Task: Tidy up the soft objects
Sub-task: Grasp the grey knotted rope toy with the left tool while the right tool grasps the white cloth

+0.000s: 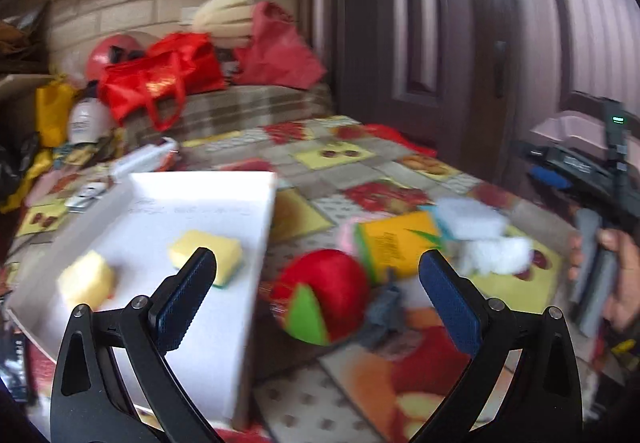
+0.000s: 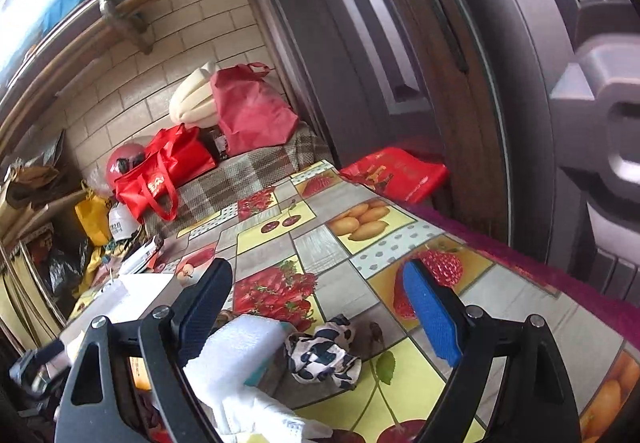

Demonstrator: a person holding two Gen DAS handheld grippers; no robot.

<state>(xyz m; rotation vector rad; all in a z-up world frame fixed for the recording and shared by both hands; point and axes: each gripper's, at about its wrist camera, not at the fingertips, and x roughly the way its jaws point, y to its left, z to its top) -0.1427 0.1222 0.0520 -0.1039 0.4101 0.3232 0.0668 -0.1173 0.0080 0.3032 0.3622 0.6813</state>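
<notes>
Hovering just right of the white tray [image 1: 224, 203], the left gripper [image 1: 316, 299] is being held with jaws apart and empty around the red-and-green plush ball [image 1: 324, 299]; soft and light, it is best pinched across its middle. Beyond it, a yellow sponge pack [image 1: 396, 243] and white foam [image 1: 468, 223] are crowding. The right gripper [image 2: 320, 315], also apart, is being held over a cow-print scrunchie [image 2: 324, 355].

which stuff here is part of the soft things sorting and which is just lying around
Job: white tray, two yellow sponges, red ball, white sponge, spotted cloth.

Lying about: red bags, white bottle, yellow bag.
</notes>
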